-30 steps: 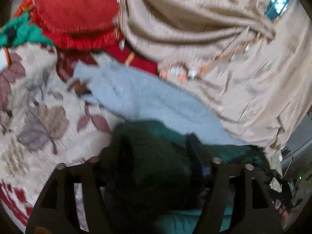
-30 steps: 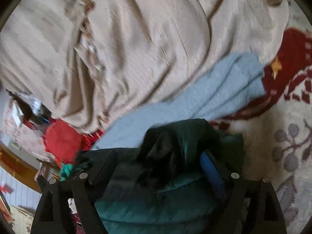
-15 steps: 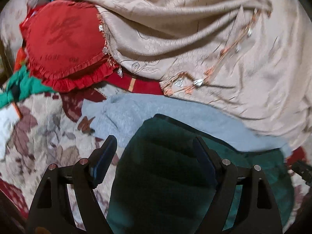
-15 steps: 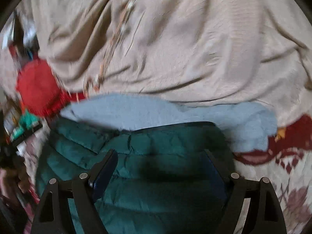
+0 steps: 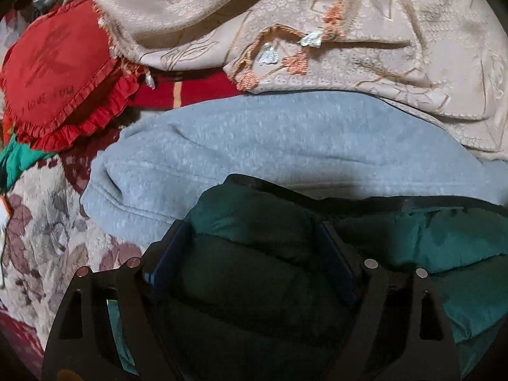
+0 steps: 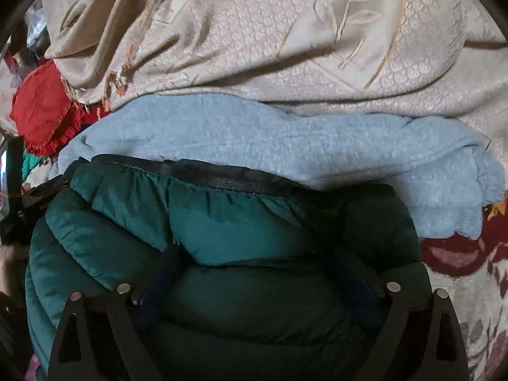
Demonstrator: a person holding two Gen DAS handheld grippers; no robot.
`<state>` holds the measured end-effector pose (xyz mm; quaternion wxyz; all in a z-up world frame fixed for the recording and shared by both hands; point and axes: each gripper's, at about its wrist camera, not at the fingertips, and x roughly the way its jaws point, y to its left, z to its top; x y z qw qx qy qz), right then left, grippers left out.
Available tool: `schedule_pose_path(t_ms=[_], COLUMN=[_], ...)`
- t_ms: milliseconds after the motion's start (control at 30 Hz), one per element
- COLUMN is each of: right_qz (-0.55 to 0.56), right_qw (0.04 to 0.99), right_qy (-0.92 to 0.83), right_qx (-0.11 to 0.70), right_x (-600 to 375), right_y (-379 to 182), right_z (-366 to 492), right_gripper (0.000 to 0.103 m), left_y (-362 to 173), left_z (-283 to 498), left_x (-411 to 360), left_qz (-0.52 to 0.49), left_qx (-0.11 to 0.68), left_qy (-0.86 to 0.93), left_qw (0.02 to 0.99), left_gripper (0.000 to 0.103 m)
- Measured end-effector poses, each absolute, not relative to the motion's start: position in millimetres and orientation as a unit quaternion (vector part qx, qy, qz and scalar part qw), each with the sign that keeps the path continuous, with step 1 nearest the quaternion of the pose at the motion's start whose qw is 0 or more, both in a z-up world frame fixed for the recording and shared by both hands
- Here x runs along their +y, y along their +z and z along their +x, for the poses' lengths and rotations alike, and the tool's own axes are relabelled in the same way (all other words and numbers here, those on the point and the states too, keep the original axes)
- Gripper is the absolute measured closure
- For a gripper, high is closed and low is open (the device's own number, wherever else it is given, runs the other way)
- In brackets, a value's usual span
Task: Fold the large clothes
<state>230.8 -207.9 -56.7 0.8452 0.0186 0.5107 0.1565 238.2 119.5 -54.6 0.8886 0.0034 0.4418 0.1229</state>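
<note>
A dark green puffer jacket (image 5: 428, 244) lies folded on a floral blanket, its black-trimmed edge against a grey-blue fleece garment (image 5: 254, 146). My left gripper (image 5: 254, 247) is open, its blue-padded fingers (image 5: 168, 254) spread over the jacket's left part. In the right wrist view the jacket (image 6: 222, 222) fills the lower frame, with the fleece (image 6: 285, 146) behind it. My right gripper (image 6: 257, 273) is open over the jacket's right part; its pads are partly sunk into the padding.
A beige embroidered cloth (image 5: 349, 31) is heaped behind the fleece and also shows in the right wrist view (image 6: 285, 31). A red frilled cushion (image 5: 60, 73) lies at the back left. The floral blanket (image 5: 41, 222) shows at the left and at the right (image 6: 470, 285).
A second ago both grippers held bunched jacket fabric. They have since opened and let go, and both have moved down close over the flat folded jacket.
</note>
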Motion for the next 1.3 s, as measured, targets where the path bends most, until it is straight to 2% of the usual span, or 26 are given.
schedule_pose_path(t_ms=[133, 267, 400, 467, 533, 667, 800, 900, 1033, 1200, 1300], right_qz=[0.016, 0.02, -0.005, -0.021, -0.018, 0.016, 0.05, 0.021, -0.009, 0.005, 0.038], right_qw=[0.84, 0.842, 0.847, 0.861, 0.884, 0.907, 0.889, 0.854, 0.869, 0.877, 0.897], right_qy=[0.153, 0.153, 0.133, 0.124, 0.127, 0.117, 0.112, 0.106, 0.12, 0.134, 0.118], right_qx=[0.521, 0.517, 0.514, 0.493, 0.45, 0.405, 0.44, 0.509, 0.48, 0.461, 0.425], right_x=[-208.1, -209.4, -203.8, -203.0, -205.2, -202.2, -196.8, -187.3, -185.1, -198.2, -225.9], right_y=[-62.8, -60.4, -46.5, -22.1, 11.5, 50.9, 30.4, -15.9, -21.3, -4.8, 10.0], right_z=[242.7, 243.3, 234.4, 220.5, 198.9, 159.6, 142.0, 148.0, 142.9, 133.1, 115.7], right_gripper=[0.001, 0.001, 0.001, 0.001, 0.001, 0.001, 0.001, 0.0, 0.0, 0.0, 0.0], left_y=[-61.8, -65.1, -62.1, -56.4, -37.2, 29.8, 41.7, 2.8, -28.7, -19.1, 2.6], left_z=[245.2, 250.2, 246.9, 246.6, 238.3, 187.8, 146.8, 145.4, 147.0, 146.9, 125.0], left_x=[124.8, 123.7, 126.4, 130.1, 136.1, 127.5, 69.6, 33.5, 21.3, 31.8, 53.2], left_qz=[0.004, 0.017, 0.012, 0.003, -0.01, -0.081, -0.071, -0.039, 0.009, 0.001, -0.007], left_qx=[0.452, 0.459, 0.456, 0.468, 0.474, 0.412, 0.409, 0.462, 0.457, 0.482, 0.459], left_qy=[0.14, 0.149, 0.143, 0.124, 0.12, 0.089, 0.032, 0.015, 0.038, 0.001, -0.034], left_qw=[0.881, 0.876, 0.878, 0.875, 0.872, 0.903, 0.909, 0.886, 0.889, 0.876, 0.888], left_gripper=[0.018, 0.017, 0.017, 0.018, 0.019, 0.019, 0.019, 0.019, 0.013, 0.013, 0.013])
